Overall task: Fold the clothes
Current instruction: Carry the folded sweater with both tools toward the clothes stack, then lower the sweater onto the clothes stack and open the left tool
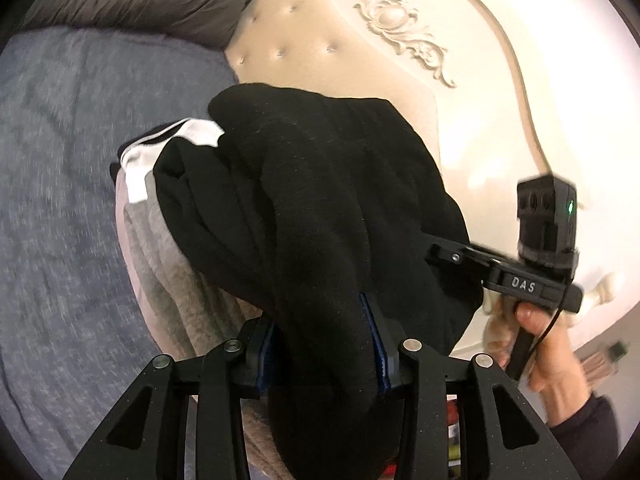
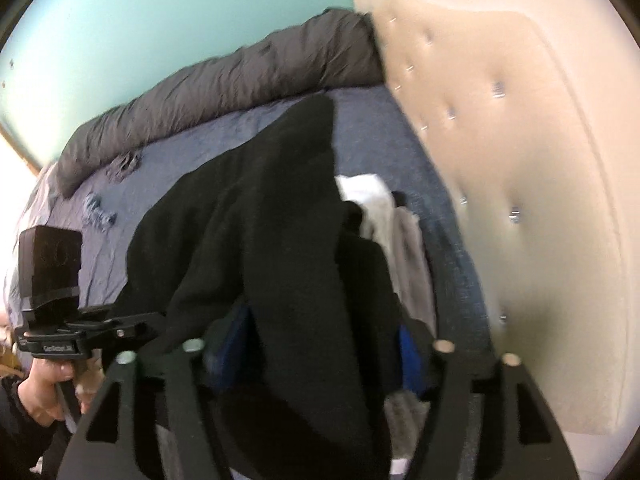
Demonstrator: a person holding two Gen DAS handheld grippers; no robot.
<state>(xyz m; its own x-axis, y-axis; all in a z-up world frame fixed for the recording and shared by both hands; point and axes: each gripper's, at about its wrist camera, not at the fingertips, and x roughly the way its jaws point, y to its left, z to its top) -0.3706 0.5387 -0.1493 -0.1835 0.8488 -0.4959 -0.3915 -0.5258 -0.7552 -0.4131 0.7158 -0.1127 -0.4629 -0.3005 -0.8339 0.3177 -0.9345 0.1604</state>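
A black garment (image 1: 320, 184) hangs bunched over a pile of clothes on the bed. In the left wrist view my left gripper (image 1: 324, 332) is shut on a thick fold of it, with both blue pads pressing the cloth. At the right of that view the right gripper's finger reaches into the garment's edge, with a hand (image 1: 548, 328) on its handle. In the right wrist view the black garment (image 2: 260, 220) drapes loosely between the wide-set fingers of my right gripper (image 2: 320, 344), which stands open. A white and grey garment (image 1: 136, 172) lies under the black one.
A blue-grey sheet (image 1: 60, 160) covers the bed, and a dark grey duvet (image 2: 224, 80) is rolled along its far side. The cream tufted headboard (image 2: 500, 160) stands close beside the pile. A teal wall (image 2: 160, 20) rises behind the bed.
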